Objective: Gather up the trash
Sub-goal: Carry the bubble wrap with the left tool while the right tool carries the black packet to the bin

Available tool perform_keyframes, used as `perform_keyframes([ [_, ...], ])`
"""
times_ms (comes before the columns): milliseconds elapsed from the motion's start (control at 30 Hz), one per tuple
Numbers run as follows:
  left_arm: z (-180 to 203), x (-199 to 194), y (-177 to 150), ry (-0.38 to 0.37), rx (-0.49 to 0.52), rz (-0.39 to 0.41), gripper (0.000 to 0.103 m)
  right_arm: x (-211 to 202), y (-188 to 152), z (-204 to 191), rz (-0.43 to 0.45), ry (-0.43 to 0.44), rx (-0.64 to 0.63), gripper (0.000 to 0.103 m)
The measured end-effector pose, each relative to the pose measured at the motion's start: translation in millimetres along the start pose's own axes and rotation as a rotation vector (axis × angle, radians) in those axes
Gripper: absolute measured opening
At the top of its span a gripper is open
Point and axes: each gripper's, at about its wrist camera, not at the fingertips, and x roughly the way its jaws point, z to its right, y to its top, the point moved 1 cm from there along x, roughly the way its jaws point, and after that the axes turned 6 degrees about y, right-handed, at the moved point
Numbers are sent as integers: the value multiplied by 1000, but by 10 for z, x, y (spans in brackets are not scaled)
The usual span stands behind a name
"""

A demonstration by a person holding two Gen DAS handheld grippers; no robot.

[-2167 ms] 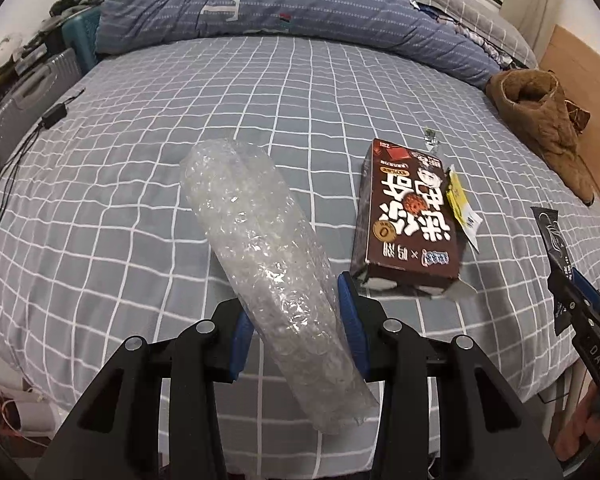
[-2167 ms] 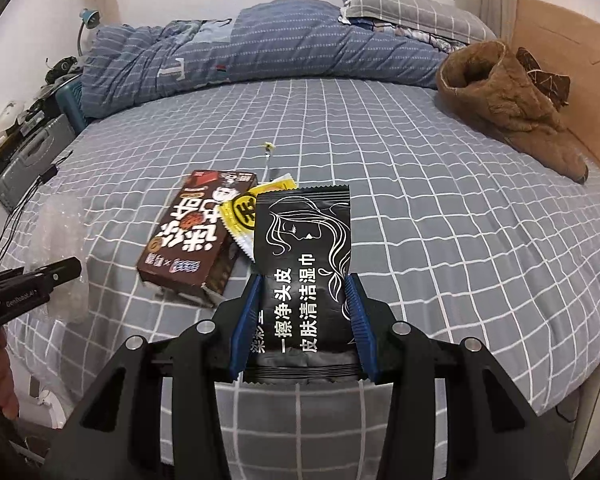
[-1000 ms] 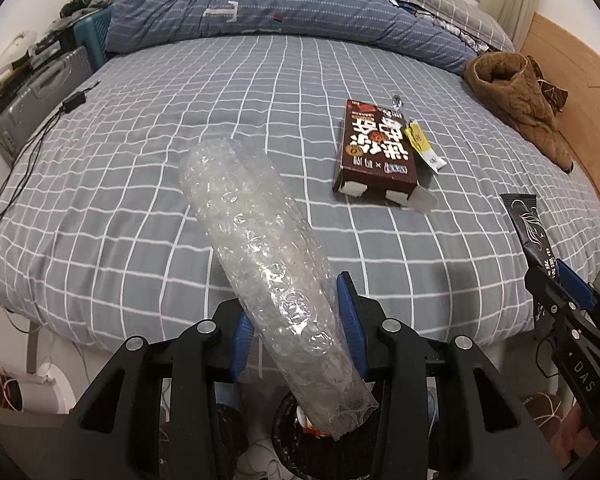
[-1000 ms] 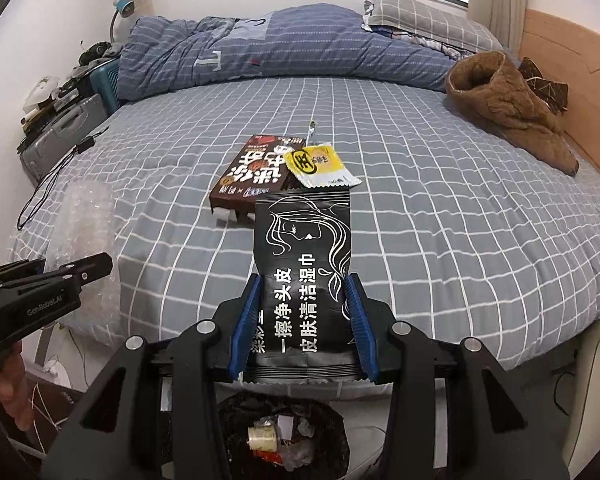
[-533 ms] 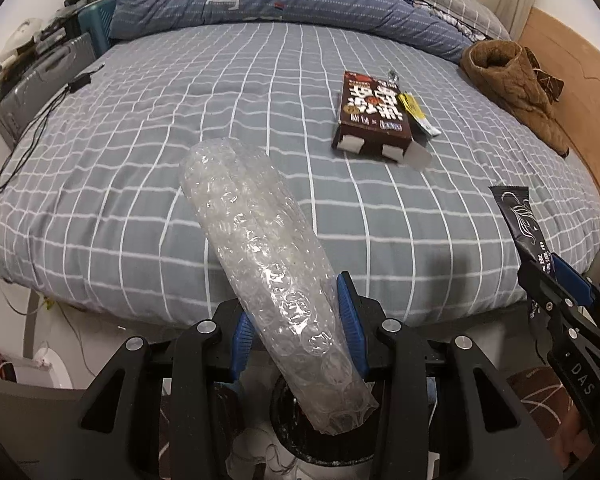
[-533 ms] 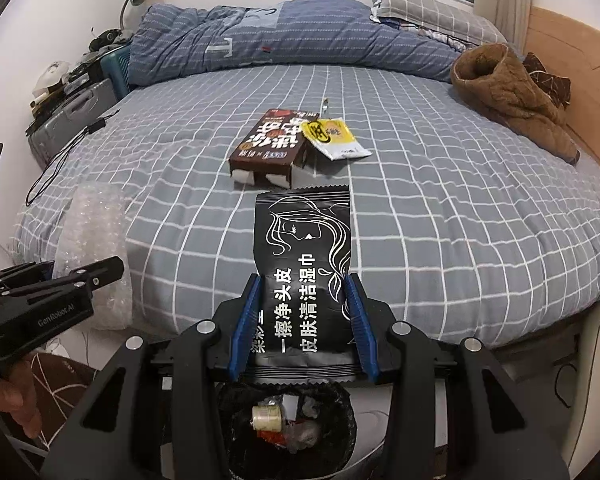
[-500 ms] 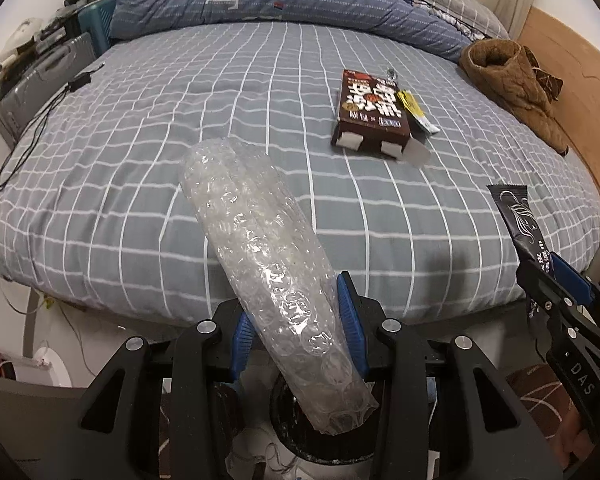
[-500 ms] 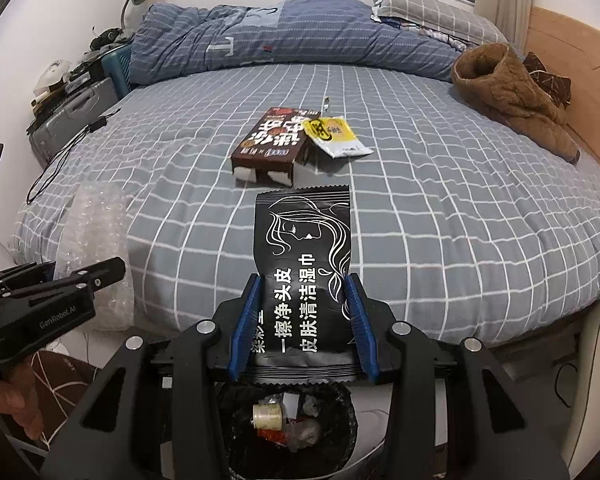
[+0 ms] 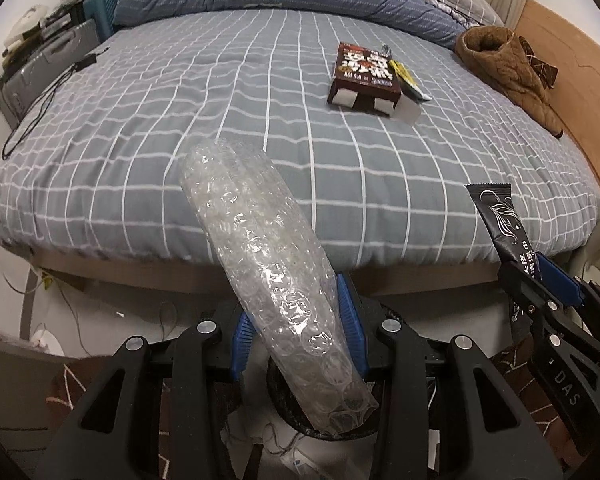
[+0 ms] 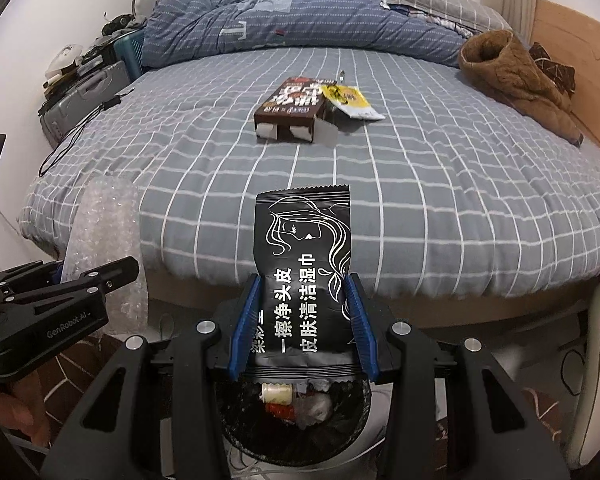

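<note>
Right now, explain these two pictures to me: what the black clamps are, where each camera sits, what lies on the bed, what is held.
No robot here: a person holds a two-finger clamp in each hand, with a wide-angle camera on each looking along its fingers. In the left-hand view, the left gripper is shut on a bubble wrap roll. In the right-hand view, the right gripper is shut on a black wipes packet. Both hang over a black trash bin at the foot of the bed. On the bed lie a brown box, a yellow packet beside it and a brown coat.
</note>
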Motion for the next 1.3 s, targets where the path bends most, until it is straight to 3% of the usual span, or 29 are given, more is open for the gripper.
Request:
perform_keyframes([
  [500, 34, 239, -562, -7, 11, -71, 38, 73, -501, -4, -41, -17, 0, 41],
  [767, -16, 494, -795, -8, 16, -97, 38, 305, -803, -5, -90, -11, 2, 41],
  [1300, -104, 1098, -889, 15, 25, -183, 38, 988, -1095, 45, -256, -33, -6, 41],
])
